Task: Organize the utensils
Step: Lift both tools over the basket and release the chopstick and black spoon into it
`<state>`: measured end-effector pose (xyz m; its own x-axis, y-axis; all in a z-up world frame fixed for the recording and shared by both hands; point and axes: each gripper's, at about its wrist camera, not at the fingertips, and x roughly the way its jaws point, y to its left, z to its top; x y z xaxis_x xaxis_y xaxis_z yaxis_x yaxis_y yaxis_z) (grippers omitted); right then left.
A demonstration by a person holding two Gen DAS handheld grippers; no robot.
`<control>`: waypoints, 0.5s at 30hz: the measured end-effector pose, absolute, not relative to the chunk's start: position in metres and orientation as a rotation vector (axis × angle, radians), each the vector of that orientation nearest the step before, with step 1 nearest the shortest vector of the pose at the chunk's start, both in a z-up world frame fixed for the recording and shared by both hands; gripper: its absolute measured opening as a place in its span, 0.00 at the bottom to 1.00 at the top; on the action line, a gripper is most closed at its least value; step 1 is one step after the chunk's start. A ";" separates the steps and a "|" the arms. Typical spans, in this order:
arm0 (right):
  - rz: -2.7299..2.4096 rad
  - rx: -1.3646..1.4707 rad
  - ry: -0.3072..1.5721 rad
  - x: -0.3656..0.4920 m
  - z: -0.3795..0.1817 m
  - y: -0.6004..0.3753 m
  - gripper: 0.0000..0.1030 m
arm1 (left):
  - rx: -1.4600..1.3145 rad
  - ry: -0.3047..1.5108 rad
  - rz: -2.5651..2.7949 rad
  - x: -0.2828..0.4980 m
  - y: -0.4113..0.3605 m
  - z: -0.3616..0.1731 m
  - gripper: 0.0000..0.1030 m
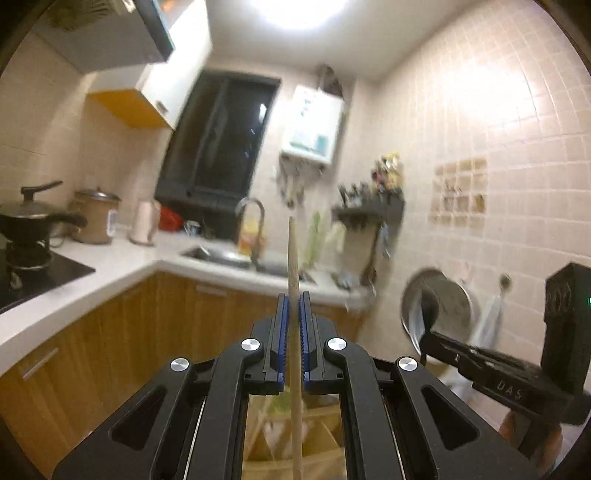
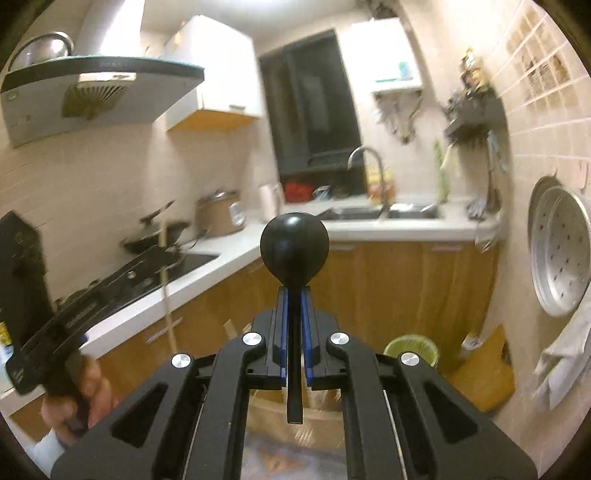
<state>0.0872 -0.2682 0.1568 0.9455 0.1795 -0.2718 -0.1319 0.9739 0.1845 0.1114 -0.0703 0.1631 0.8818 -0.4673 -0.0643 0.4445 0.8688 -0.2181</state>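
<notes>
Left tool clamped on wooden stick — light, stiff, smooth; grip mid-shaft. Right tool clamped on black ladle handle — head-heavy, may pivot; hold nearer bowl. Both raised clear of counter.

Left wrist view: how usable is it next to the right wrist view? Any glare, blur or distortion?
Left wrist view: the ceiling light blows out, glare washes the tiled wall, background smeared; the left gripper and its wooden stick stay sharp. Right wrist view: more even light, milder smear; the right gripper and black ladle are crisp. Both bow at the edges.
</notes>
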 end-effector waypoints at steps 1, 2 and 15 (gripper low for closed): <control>0.149 0.161 0.290 0.094 0.155 -0.269 0.05 | -0.215 0.103 -0.451 0.120 -0.074 0.159 0.03; 0.145 0.159 0.293 0.103 0.150 -0.269 0.05 | -0.226 0.099 -0.437 0.123 -0.073 0.156 0.03; 0.118 0.133 0.353 0.161 0.069 -0.269 0.05 | -0.193 0.116 -0.307 0.168 -0.082 0.092 0.04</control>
<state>0.1613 -0.2693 0.0688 0.9316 0.1382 -0.3362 -0.0919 0.9844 0.1500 0.1680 -0.0822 0.0921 0.9467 -0.3110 -0.0842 0.2888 0.9350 -0.2059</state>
